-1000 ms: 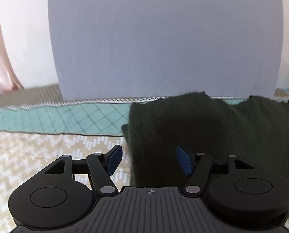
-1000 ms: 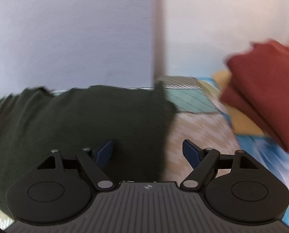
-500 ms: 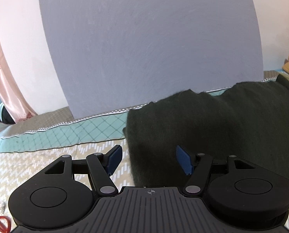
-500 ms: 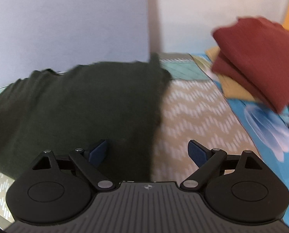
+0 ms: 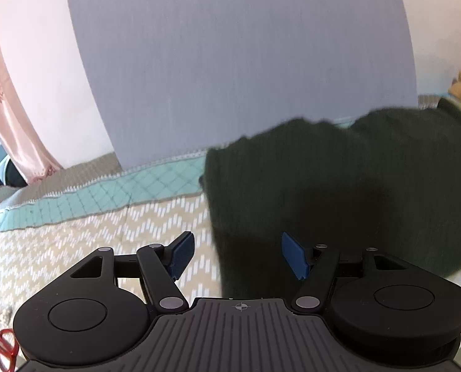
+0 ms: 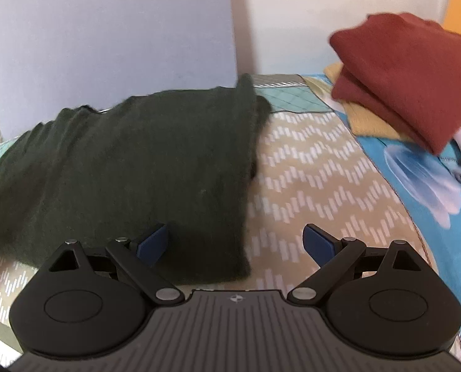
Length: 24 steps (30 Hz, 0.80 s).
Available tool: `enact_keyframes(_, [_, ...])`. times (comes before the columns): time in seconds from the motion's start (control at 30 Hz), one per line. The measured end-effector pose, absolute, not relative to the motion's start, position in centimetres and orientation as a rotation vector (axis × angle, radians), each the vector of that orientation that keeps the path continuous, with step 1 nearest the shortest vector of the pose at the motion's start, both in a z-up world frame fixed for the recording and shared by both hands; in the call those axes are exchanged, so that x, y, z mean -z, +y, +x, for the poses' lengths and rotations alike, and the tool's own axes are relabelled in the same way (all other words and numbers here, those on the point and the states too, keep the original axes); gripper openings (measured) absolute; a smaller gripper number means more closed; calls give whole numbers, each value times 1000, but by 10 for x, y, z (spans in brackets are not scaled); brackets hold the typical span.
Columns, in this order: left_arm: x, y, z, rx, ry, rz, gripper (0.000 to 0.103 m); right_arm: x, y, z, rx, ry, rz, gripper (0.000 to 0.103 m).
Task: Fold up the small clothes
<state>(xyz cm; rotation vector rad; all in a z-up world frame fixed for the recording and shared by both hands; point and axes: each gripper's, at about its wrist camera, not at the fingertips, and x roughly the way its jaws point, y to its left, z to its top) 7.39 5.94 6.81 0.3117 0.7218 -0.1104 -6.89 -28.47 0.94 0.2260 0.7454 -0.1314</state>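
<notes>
A dark green knitted garment (image 5: 339,186) lies folded flat on the patterned bedspread (image 5: 91,232). It also shows in the right wrist view (image 6: 131,161). My left gripper (image 5: 235,255) is open and empty, above the garment's near left edge. My right gripper (image 6: 236,241) is open and empty, above the garment's near right corner. Neither gripper holds cloth.
A folded rust-red cloth (image 6: 401,71) lies on a mustard one (image 6: 364,121) at the far right, over a blue printed sheet (image 6: 416,186). A grey board (image 5: 230,62) stands behind the garment. Red-handled scissors (image 5: 4,347) lie at the left. A pink curtain (image 5: 10,108) hangs far left.
Both grippers have pulled back and risen from the garment, so more bedspread shows. The left view has turned left, the right view right. Both stayed open.
</notes>
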Motion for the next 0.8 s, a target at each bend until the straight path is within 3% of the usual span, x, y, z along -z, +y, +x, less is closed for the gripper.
enact_keyframes(0.2, [-41, 79, 78, 105, 814, 272, 103, -17, -291, -78, 168, 724, 266, 95])
enact_keyframes(0.5, [-62, 107, 62, 89, 809, 164, 103, -2, -298, -77, 114, 771, 345, 96])
enact_keyframes(0.8, [-76, 104, 35, 181, 833, 31, 103, -9, -305, -84, 124, 689, 411, 96])
